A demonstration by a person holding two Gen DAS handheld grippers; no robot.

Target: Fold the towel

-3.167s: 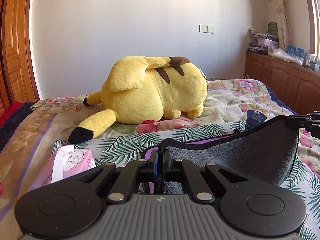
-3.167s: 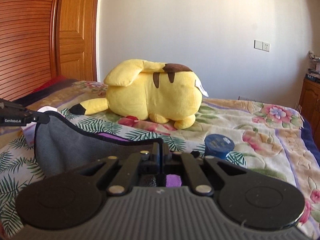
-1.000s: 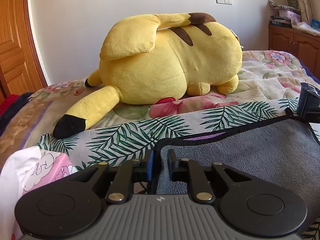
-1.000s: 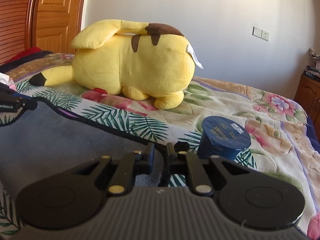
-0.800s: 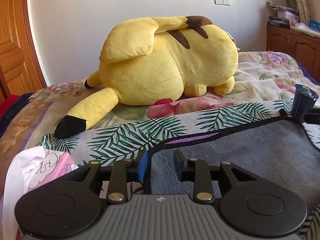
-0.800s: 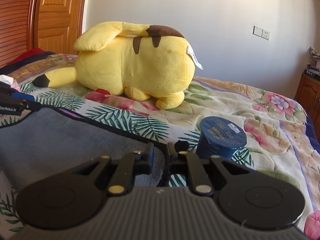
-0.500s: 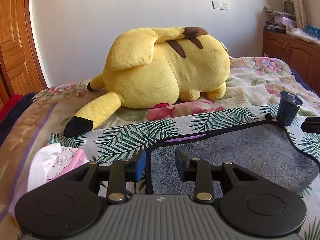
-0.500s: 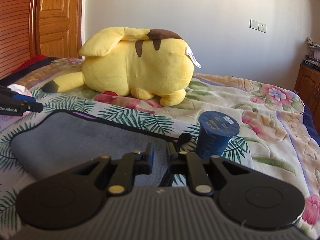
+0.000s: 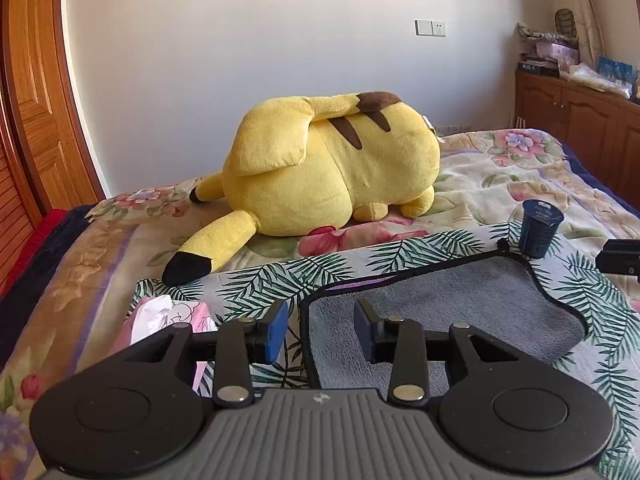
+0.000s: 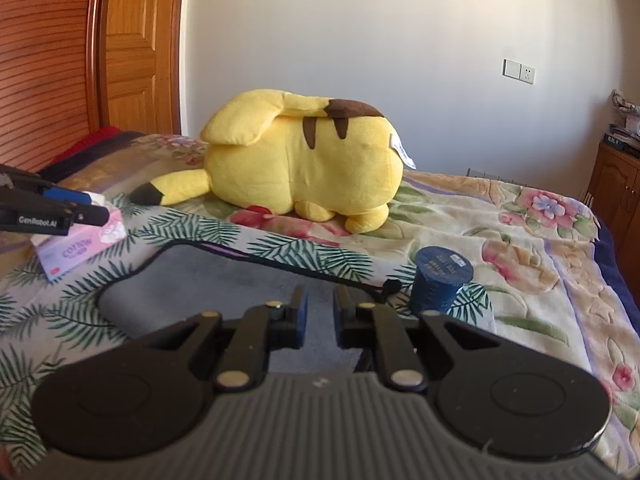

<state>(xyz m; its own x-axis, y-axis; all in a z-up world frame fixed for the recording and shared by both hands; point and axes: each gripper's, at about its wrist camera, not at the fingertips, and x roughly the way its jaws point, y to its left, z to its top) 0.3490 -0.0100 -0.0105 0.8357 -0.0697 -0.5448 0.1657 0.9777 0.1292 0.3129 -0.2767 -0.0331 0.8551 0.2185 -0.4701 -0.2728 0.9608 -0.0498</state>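
Note:
A grey towel (image 9: 444, 312) with a black edge lies folded on the palm-leaf sheet, a purple strip showing at its far edge. My left gripper (image 9: 320, 332) is open, above the towel's left corner, holding nothing. In the right wrist view the towel (image 10: 216, 284) lies flat, and my right gripper (image 10: 319, 316) is open a little, above the towel's right part, holding nothing. The left gripper's tip (image 10: 60, 208) shows at the left edge there. The right gripper's tip (image 9: 620, 260) shows at the right edge of the left wrist view.
A big yellow plush (image 9: 328, 168) lies behind the towel. A dark blue cup (image 9: 540, 232), also in the right wrist view (image 10: 440, 280), stands at the towel's far right corner. A pink tissue box (image 10: 80, 244) sits left of the towel. Wooden cabinets (image 9: 580, 128) stand on the right.
Both grippers let go of the towel's corners, opened and pulled back and up. The towel, held lifted earlier, now lies folded flat on the bed.

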